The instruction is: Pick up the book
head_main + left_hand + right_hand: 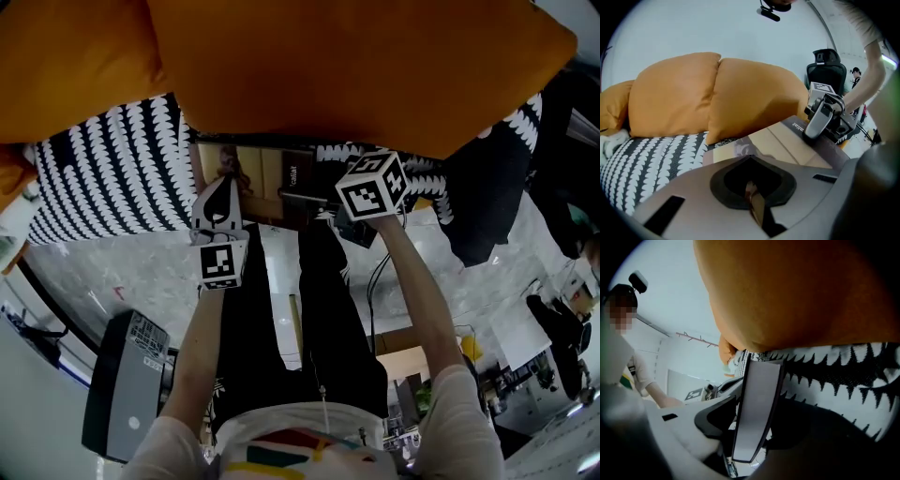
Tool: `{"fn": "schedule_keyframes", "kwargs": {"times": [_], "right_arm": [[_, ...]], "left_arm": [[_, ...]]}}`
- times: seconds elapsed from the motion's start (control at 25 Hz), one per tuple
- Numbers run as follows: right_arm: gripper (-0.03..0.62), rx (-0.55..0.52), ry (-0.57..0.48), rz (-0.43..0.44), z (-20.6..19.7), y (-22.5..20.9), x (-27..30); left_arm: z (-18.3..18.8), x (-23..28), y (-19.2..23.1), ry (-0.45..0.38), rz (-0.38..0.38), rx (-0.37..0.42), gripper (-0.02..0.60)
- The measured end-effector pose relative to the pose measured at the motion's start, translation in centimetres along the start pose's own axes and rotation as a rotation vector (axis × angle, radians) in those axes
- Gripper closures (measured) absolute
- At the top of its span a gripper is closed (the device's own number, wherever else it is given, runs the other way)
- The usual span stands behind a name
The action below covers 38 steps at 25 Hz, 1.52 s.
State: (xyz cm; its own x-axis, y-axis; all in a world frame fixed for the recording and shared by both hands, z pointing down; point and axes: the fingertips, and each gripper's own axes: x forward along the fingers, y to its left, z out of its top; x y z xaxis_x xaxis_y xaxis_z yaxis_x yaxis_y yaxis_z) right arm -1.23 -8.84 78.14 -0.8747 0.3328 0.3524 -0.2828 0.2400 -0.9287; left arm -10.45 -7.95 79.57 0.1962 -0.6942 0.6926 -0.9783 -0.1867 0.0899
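A tan book [267,173] with a dark band lies on the black-and-white patterned sofa seat [112,178], partly tucked under the orange cushions. My left gripper [223,190] is shut on the book's near edge; in the left gripper view the cover [787,140] runs out from between the jaws [752,199]. My right gripper [323,199] is shut on the book's dark right end, also visible as the right gripper [820,123] in the left gripper view. The right gripper view shows the book [759,399] edge-on, clamped in my right gripper [754,432].
Two large orange cushions [356,66] [66,66] overhang the book from behind. A grey box [122,384] stands on the marble floor at lower left. An office chair [827,70] and people stand beyond the sofa's right end.
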Motion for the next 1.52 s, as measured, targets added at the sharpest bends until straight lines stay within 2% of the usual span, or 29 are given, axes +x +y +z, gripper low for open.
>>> {"fn": "schedule_keyframes", "kwargs": {"times": [0.12,0.2,0.36,0.52,0.68,0.76,0.84,0.96,1.12,1.24,1.36,1.44,1.52], "right_arm": [[0.389,0.031,-0.072,-0.048,0.8,0.0,1.1],[0.42,0.055,-0.111,-0.074,1.1,-0.2,1.3],[0.433,0.084,-0.15,-0.104,1.4,0.0,1.4],[0.441,0.074,-0.191,-0.123,2.7,1.8,1.0],[0.442,0.049,-0.174,-0.206,3.0,4.6,0.6],[0.442,0.012,-0.168,-0.246,3.5,7.0,-0.1],[0.442,-0.031,-0.187,-0.273,4.7,10.1,-2.0],[0.442,-0.114,-0.244,-0.328,6.7,15.6,-5.8],[0.442,-0.307,-0.286,-0.472,8.7,23.8,-10.4],[0.442,-0.429,-0.345,-0.573,9.6,30.0,-13.9],[0.442,-0.538,-0.444,-0.663,11.4,35.4,-17.2],[0.442,-0.594,-0.527,-0.72,12.4,38.6,-19.6],[0.442,-0.642,-0.617,-0.764,13.2,41.5,-21.7]], "left_arm": [[0.8,0.1,0.0,-0.022,-0.009,0.02,0.577],[1.7,0.4,-0.6,-0.044,-0.033,0.045,0.577],[3.5,0.9,-1.6,-0.079,-0.04,0.042,0.577],[5.6,0.4,-1.6,-0.086,-0.06,0.125,0.577],[6.3,-1.5,-1.0,-0.048,-0.061,0.078,0.577],[8.1,-2.9,-0.2,-0.057,-0.042,0.057,0.577],[11.6,-4.4,0.1,-0.097,-0.023,0.06,0.577],[17.7,-7.5,0.3,-0.165,0.021,0.121,0.577],[25.7,-12.9,0.8,-0.26,0.07,0.153,0.577],[32.3,-16.9,-0.5,-0.358,0.017,0.135,0.577],[39.1,-20.3,-2.6,-0.48,-0.045,0.19,0.577],[43.2,-22.8,-3.9,-0.558,-0.046,0.21,0.577],[46.7,-25.4,-4.6,-0.629,-0.03,0.195,0.577]]}}
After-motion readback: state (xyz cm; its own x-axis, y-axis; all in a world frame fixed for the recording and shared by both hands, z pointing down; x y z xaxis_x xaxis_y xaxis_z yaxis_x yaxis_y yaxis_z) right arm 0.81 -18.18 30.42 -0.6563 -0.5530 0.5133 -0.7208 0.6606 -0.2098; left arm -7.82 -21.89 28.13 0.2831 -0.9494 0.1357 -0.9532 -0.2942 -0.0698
